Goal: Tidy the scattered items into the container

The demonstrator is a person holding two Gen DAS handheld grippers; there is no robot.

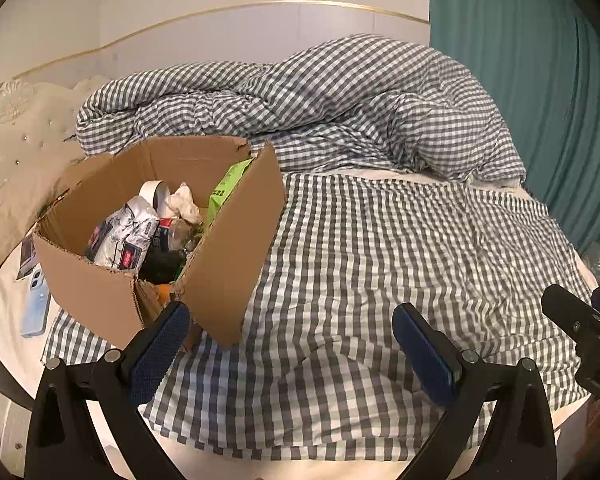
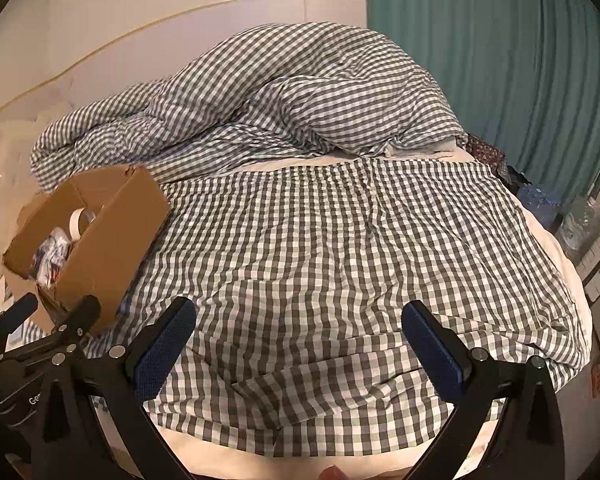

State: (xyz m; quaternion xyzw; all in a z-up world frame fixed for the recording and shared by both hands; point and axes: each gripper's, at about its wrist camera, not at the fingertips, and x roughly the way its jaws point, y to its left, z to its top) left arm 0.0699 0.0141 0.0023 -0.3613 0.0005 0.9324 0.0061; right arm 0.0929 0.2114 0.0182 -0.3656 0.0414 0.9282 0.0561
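An open cardboard box stands on the left of the bed, also seen in the right wrist view as the cardboard box. Inside lie a silver foil pack, a roll of white tape, crumpled tissue, a green packet and a dark object. My left gripper is open just in front of the box's near corner, with nothing between its fingers. My right gripper hangs open and empty over the checked sheet. The left gripper shows at the right wrist view's left edge.
A bunched checked duvet fills the back of the bed. A blue phone and a small card lie on the white sheet left of the box, beside a beige pillow. A teal curtain hangs at the right, with plastic bottles below it.
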